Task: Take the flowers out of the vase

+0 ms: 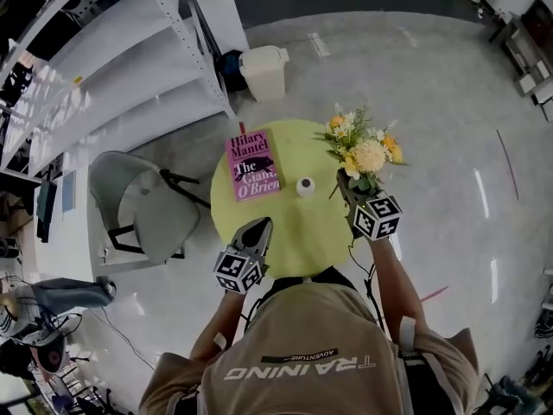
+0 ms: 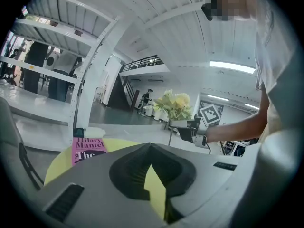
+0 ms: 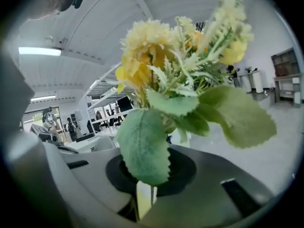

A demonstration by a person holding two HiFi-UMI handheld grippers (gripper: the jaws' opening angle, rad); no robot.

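Yellow & cream flowers (image 1: pixel 363 152) w/ green leaves sit in the right claw (image 3: pixel 145 199): its jaws are pinched on the thin stem (image 3: pixel 151 194), w/ blooms fanning up & out past the tips and one big leaf hanging over the jaw throat. Bunch is held up off the lime-green round desk (image 1: pixel 294 232), over its right edge. Stem end dangles free, just right of the small white vase (image 1: pixel 305 186), not in it. Vase stands near desk centre, mouth dark; can't tell if anything's inside. Left claw (image 2: pixel 153 186) hovers over desk's near-left edge, jaws a little apart w/ only desk showing betw. them, well apart from vase & flowers. Pink book (image 1: pixel 252 165) lies flat just left of vase. White bin (image 1: pixel 263 70) stands on floor beyond desk, lid on, contents unseen.
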